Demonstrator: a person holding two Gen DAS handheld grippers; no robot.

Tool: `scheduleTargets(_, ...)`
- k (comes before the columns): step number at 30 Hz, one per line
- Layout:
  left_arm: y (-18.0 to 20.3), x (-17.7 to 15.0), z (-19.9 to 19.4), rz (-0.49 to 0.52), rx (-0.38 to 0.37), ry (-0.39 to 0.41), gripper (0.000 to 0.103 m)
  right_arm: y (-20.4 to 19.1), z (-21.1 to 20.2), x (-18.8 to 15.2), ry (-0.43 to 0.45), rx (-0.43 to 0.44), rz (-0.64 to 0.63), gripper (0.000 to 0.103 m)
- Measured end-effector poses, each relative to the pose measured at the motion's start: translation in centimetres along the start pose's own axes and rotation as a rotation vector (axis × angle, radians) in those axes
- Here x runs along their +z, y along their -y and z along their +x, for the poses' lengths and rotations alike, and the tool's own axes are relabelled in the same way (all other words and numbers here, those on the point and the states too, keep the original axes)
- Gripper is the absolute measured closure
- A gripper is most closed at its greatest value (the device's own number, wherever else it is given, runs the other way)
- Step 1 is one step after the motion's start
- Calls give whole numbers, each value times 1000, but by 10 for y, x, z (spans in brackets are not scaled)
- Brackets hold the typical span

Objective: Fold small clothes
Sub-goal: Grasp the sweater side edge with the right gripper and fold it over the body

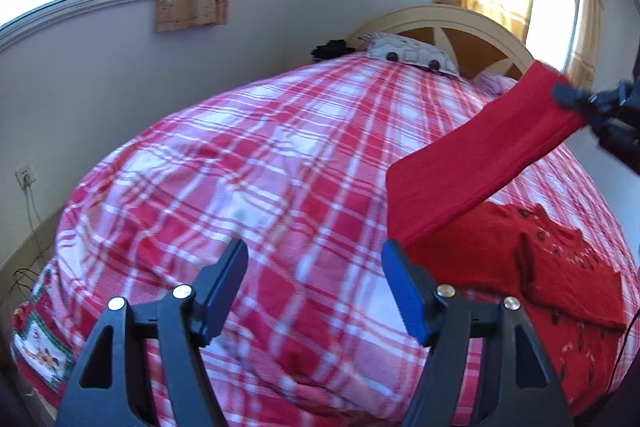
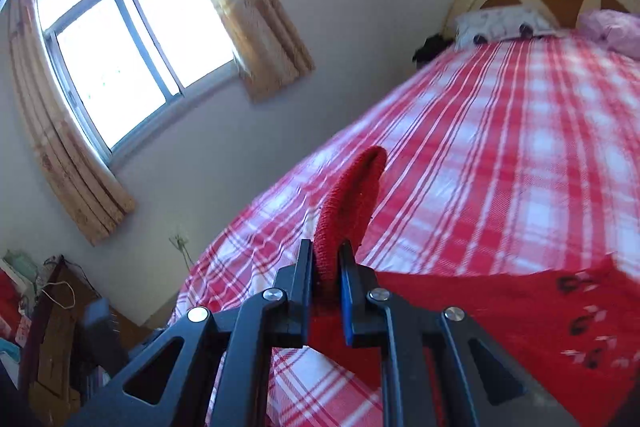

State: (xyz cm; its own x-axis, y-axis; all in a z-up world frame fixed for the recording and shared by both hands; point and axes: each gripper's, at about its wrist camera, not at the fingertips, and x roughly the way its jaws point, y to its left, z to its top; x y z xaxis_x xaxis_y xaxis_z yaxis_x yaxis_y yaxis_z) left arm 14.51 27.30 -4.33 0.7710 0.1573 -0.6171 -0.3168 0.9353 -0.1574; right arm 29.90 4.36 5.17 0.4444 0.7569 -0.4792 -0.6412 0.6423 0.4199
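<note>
A small red knitted garment (image 1: 520, 259) with dark and white motifs lies on the red-and-white plaid bed, right of my left gripper. My left gripper (image 1: 314, 261) is open and empty above the bedspread, its right finger close to the garment's lifted sleeve (image 1: 480, 143). The right gripper (image 1: 576, 99) holds the sleeve's cuff up in the air at the right edge. In the right wrist view, my right gripper (image 2: 326, 259) is shut on the red cuff (image 2: 352, 195), which sticks up between the fingers; the garment's body (image 2: 520, 315) lies below to the right.
The plaid bedspread (image 1: 248, 163) covers the bed. A white patterned pillow (image 1: 408, 53) and a pink one (image 2: 612, 27) lie by the cream headboard (image 1: 452, 23). Windows with beige curtains (image 2: 248, 7) and a grey wall stand behind. Cluttered furniture (image 2: 48, 327) stands at the lower left.
</note>
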Motion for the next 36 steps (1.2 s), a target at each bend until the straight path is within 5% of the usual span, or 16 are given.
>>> scheduleTargets(8, 50, -13, 3, 72, -60, -33, 31, 54, -110, 2, 99, -110, 51, 92)
scheduleTargets(15, 80, -15, 1, 113, -85, -38, 31, 123, -182, -43, 156, -229, 167, 92)
scheduleTargets(22, 109, -16, -4, 164, -97, -27, 28, 191, -202, -115, 129, -313, 330, 92)
scheduleTargets(27, 129, -22, -3, 194, -121, -44, 28, 221, -194, -149, 105, -291, 451, 91)
scheduleTargets(36, 197, -59, 19, 282, -204, -135, 25, 175, -203, -79, 190, -189, 326, 92)
